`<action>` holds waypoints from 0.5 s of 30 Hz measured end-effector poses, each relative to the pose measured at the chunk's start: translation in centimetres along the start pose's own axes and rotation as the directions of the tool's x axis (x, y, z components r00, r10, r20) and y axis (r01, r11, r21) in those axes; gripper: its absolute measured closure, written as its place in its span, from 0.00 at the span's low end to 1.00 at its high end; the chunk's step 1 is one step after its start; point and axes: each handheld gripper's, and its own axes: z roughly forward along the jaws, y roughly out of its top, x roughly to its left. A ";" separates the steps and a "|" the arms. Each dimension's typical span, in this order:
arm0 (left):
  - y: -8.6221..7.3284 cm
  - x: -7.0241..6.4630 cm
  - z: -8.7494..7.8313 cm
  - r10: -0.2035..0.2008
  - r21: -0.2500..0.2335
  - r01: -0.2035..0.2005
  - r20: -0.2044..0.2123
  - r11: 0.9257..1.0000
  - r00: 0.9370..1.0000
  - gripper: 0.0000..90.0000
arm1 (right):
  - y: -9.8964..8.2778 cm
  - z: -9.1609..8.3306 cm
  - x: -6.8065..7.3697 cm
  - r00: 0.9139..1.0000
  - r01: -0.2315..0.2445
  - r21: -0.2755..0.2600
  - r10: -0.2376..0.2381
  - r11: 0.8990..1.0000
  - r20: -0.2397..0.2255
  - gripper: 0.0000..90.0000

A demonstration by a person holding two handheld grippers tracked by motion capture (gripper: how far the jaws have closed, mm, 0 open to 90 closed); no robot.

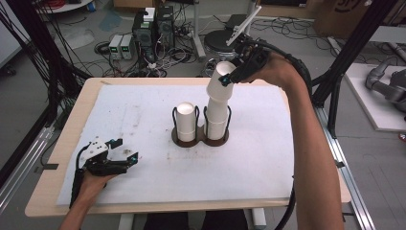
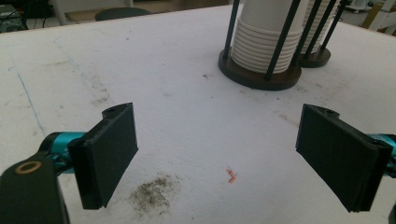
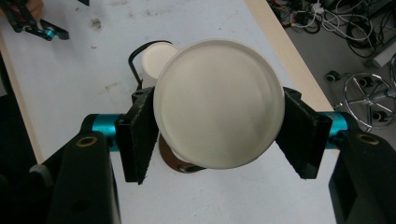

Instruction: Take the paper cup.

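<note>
Cup holder (image 1: 200, 136) w/ stacks blocks table centre; white mat (image 1: 143, 115) open left & front.

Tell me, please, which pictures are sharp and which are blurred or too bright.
High view: even light, slightly soft. Left gripper view: the table glares pale; the cup stack is sharp. Right gripper view: the held cup is close, a little soft and bright, between the right tongs.
</note>
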 end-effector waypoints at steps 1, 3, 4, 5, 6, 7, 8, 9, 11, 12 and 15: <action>0.0 0.0 0.0 0.000 0.001 0.000 0.000 1.000 1.000 0.14 | -0.2 -0.3 0.3 1.000 0.003 -0.007 -0.003 1.000 -0.002 0.40; 0.0 0.0 0.0 0.001 0.005 -0.001 0.000 1.000 1.000 0.14 | -0.2 -0.5 0.6 1.000 0.008 -0.010 -0.008 1.000 -0.008 0.40; 0.0 0.0 0.0 -0.002 0.009 0.002 0.003 1.000 1.000 0.14 | -0.4 -0.9 1.2 0.999 0.027 -0.026 -0.028 0.999 -0.017 0.40; 0.0 0.1 0.0 -0.002 0.008 0.002 0.003 1.000 1.000 0.14 | -0.4 -0.9 1.2 0.999 0.027 -0.026 -0.028 0.999 -0.017 0.40; 0.0 0.1 0.0 -0.004 0.007 0.004 0.002 1.000 1.000 0.14 | -0.7 -1.2 1.8 0.998 0.044 -0.039 -0.045 0.998 -0.031 0.40; 0.0 0.1 0.0 -0.006 0.006 0.006 0.002 1.000 1.000 0.14 | -0.7 -1.2 1.8 0.998 0.044 -0.039 -0.045 0.998 -0.031 0.40; 0.0 0.1 0.0 -0.004 0.006 0.004 0.001 1.000 1.000 0.14 | -0.9 -1.5 2.4 0.998 0.055 -0.051 -0.057 0.997 -0.032 0.40; 0.0 0.0 0.0 -0.001 0.007 0.001 0.001 1.000 1.000 0.14 | -1.1 -1.6 2.6 0.997 0.062 -0.058 -0.064 0.996 -0.041 0.40; 0.0 0.0 0.0 -0.001 0.005 0.001 0.000 1.000 1.000 0.14 | -1.3 -1.8 2.8 0.997 0.066 -0.064 -0.069 0.996 -0.045 0.40; 0.0 0.0 0.0 0.001 0.006 -0.001 0.000 1.000 1.000 0.14 | -1.7 -2.1 3.1 0.996 0.077 -0.087 -0.081 0.993 -0.048 0.40; 0.0 0.0 0.0 -0.001 0.005 0.001 0.001 1.000 1.000 0.14 | -2.2 -2.3 3.5 0.995 0.082 -0.101 -0.088 0.991 -0.053 0.40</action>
